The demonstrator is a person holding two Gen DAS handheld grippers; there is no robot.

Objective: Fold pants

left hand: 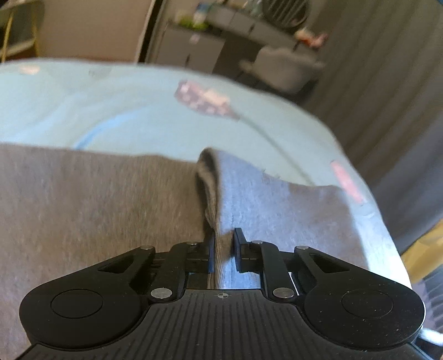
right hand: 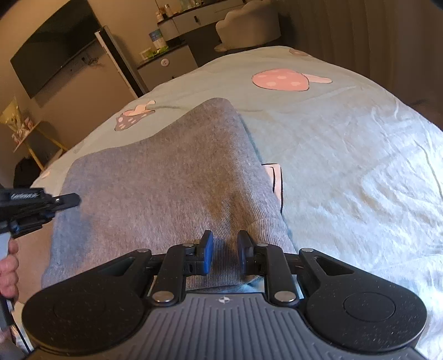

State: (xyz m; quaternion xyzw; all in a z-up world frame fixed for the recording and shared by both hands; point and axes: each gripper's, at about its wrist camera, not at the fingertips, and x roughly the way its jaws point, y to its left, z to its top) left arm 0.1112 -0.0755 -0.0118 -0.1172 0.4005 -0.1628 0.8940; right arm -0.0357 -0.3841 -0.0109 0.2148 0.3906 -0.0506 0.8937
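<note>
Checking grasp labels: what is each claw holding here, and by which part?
Both grip the grey pants. The left claw pinches a raised ridge of fabric at the near edge; the right claw clamps the near edge too.

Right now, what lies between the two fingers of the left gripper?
In the left wrist view, a raised fold of the grey pants runs between the fingers of the left gripper, which is shut on it. Nothing else lies there.

A home bedroom.
A bed [right hand: 346,144] under a mushroom-print sheet; beyond it a wall TV [right hand: 55,52], cabinets [right hand: 177,55] and curtains [right hand: 332,25].
</note>
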